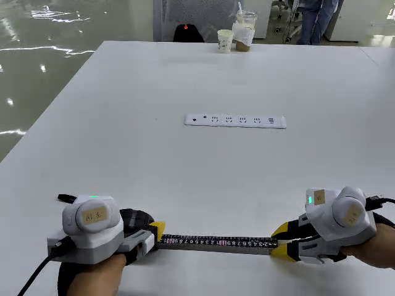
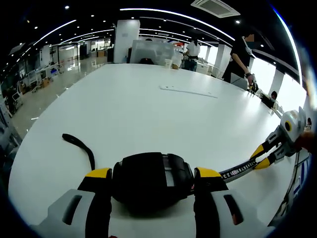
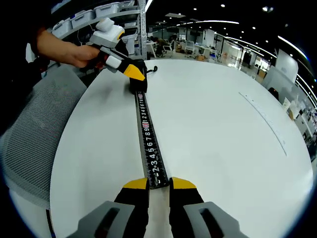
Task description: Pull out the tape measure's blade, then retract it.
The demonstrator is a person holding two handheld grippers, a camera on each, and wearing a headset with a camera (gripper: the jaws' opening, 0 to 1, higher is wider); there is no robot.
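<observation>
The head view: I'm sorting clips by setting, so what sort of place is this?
Probably an open-plan office or lab: a big white table with a power strip, drink cups and a glossy floor.

Broad white table (image 1: 123, 123) above a glossy grey floor (image 1: 37, 68). Near the middle, a white power strip (image 1: 235, 121) lying flat. At the far edge, a paper cup (image 1: 226, 41) just beside a clear plastic cup (image 1: 245, 28) holding a brown drink. Behind them, a black chair back (image 1: 188, 33). Farther off, a standing person's legs (image 1: 316, 21). Beside the table, a grey mesh chair (image 3: 34, 129).
</observation>
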